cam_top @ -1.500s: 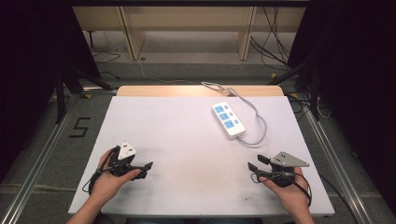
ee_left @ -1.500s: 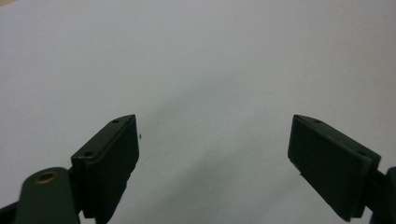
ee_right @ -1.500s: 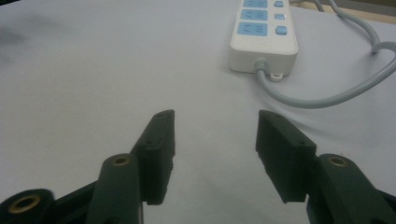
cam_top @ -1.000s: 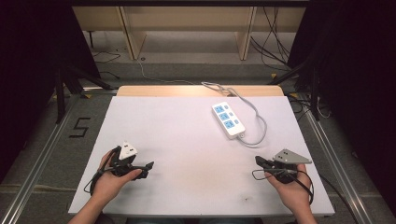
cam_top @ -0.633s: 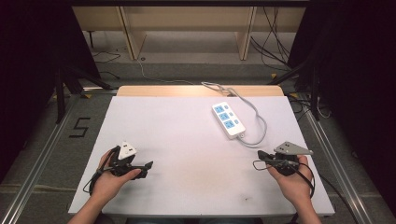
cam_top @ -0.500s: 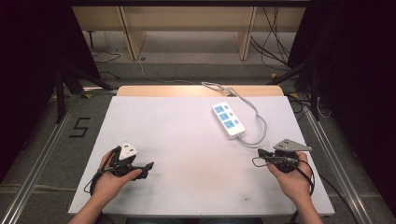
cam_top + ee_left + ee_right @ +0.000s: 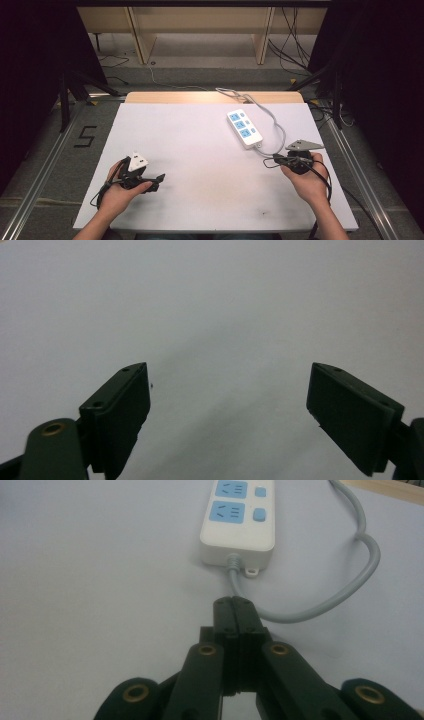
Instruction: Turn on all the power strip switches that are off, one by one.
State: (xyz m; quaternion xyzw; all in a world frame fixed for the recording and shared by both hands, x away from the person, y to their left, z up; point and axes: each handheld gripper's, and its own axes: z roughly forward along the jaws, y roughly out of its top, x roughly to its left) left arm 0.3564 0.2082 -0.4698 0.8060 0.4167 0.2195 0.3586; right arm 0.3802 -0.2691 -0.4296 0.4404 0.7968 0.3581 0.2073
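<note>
White sheeting covers the table (image 7: 200,150), which stands on a grey floor with wooden shelving behind it and dark curtains at both sides. On the floor to the left of the table a black numeral 5 (image 7: 86,136) is marked.

Left side: the left hand (image 7: 117,195) rests on the near left part of the table and holds the left gripper (image 7: 159,178), which points toward the table's middle. A white plate (image 7: 137,161) sits on top of the gripper body. In the left gripper view the two black jaws stand wide apart, with nothing but bare white surface between them (image 7: 227,405).

Centre right: a white power strip (image 7: 244,128) with blue sockets lies flat on the far right part of the table, set at a slant. Its grey cable (image 7: 272,120) leaves the near end, curves around in a loop on the right, and runs off over the far edge.

Right side: the right hand (image 7: 307,180) holds the right gripper (image 7: 275,160) near the table's right edge, with a grey three-cornered plate (image 7: 303,145) on top. In the right gripper view the jaws are pressed together with nothing between them (image 7: 234,611). The tips point at the near end of the power strip (image 7: 241,525) and lie just short of it, beside the cable loop (image 7: 345,580), not touching either.
</note>
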